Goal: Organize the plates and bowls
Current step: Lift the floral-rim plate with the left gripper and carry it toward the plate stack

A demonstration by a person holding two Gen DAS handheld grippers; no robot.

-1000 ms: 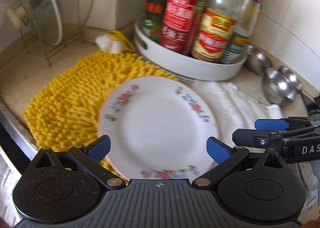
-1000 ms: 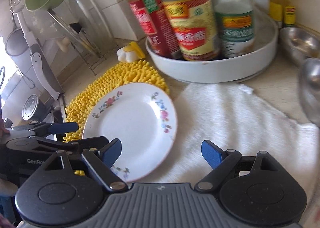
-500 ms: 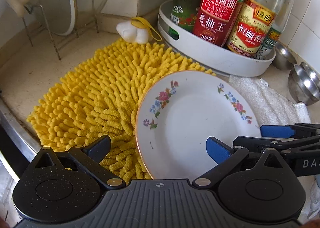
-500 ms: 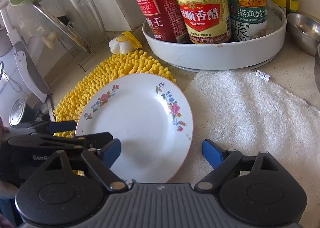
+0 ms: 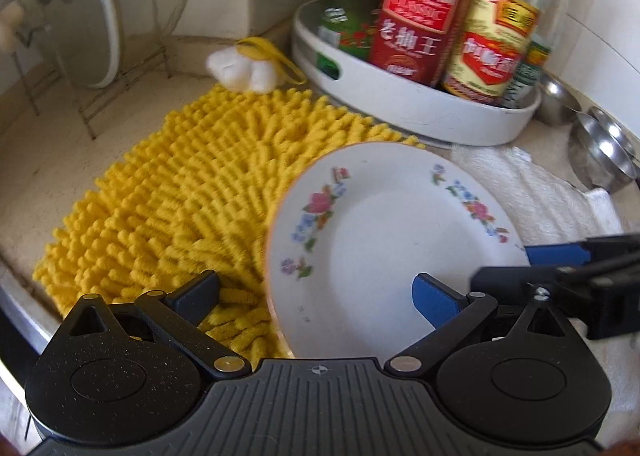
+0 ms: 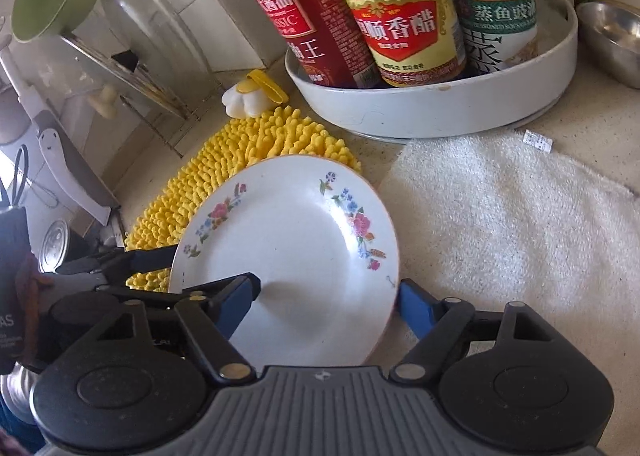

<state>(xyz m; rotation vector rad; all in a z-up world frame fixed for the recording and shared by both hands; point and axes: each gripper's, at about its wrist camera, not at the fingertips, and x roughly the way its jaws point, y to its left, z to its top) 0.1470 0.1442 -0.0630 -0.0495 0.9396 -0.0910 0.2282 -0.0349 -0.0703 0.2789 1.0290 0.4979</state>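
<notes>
Our right gripper (image 6: 326, 296) has come down astride the plate's (image 6: 296, 256) lower-right rim, jaws closing, not yet clamped; left gripper (image 5: 316, 294) gapes empty. Lifting looks next.

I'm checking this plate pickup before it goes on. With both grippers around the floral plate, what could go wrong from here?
1. The right gripper has its closing jaws astride the rim of the white floral china plate; a thin edge hold could slip.
2. The plate lies half on the yellow shaggy mat, half on the white towel, so it may rock.
3. The white tray of sauce bottles stands close behind.
</notes>
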